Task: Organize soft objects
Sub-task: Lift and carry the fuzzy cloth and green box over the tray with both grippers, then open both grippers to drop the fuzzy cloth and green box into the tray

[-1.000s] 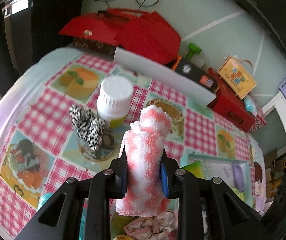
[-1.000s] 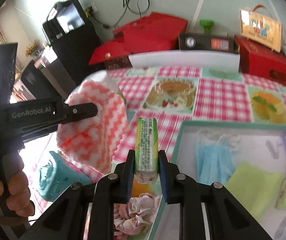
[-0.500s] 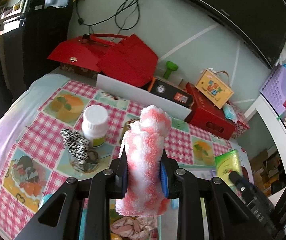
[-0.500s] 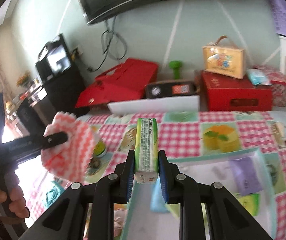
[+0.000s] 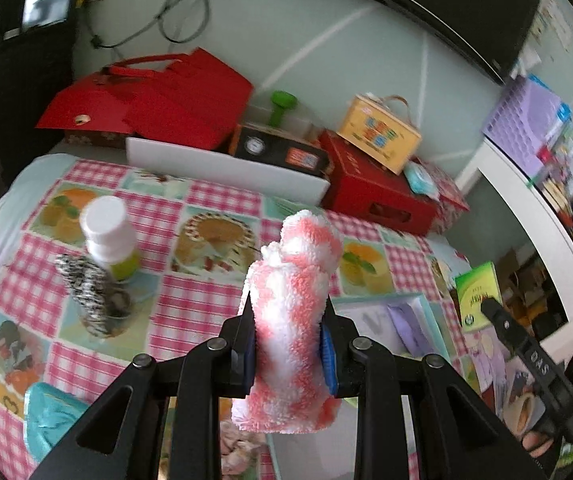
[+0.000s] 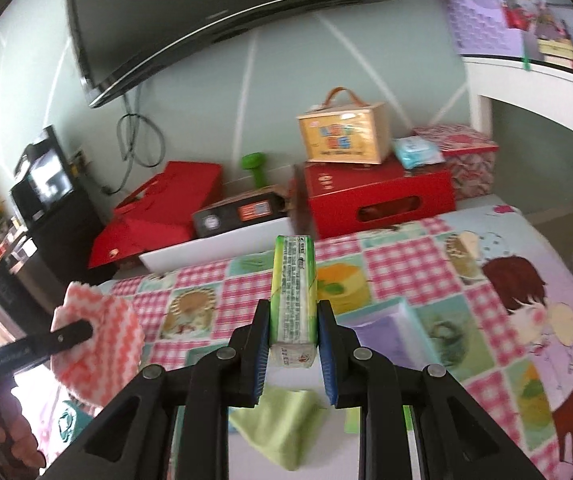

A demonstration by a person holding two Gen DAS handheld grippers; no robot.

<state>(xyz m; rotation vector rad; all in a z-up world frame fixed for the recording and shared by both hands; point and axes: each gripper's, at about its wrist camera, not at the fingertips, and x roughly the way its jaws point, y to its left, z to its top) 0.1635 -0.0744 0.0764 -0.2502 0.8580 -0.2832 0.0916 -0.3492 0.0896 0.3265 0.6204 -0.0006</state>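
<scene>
My left gripper [image 5: 288, 344] is shut on a rolled pink-and-white fluffy cloth [image 5: 292, 312], held upright above the checked tablecloth. My right gripper [image 6: 292, 352] is shut on a green tissue pack [image 6: 294, 292], standing on end between the pads. Below it lies a teal-rimmed tray [image 6: 370, 312] with a green cloth [image 6: 282, 424] and a purple item [image 6: 390, 336] inside. In the right wrist view the pink cloth [image 6: 102, 348] hangs at the left. In the left wrist view the green pack [image 5: 476, 300] shows at the right, beyond the tray [image 5: 378, 300].
A white bottle [image 5: 108, 236] and a leopard-print scrunchie [image 5: 88, 292] sit on the table's left. A teal object [image 5: 46, 412] and a crumpled cloth [image 5: 234, 448] lie near the front. A long white tray [image 5: 226, 168], red boxes [image 5: 374, 196] and a yellow case [image 6: 342, 140] line the back.
Both grippers have risen and swung to the right, each keeping its hold. The right one has drawn away from the left and now hangs over the tray's far part.
</scene>
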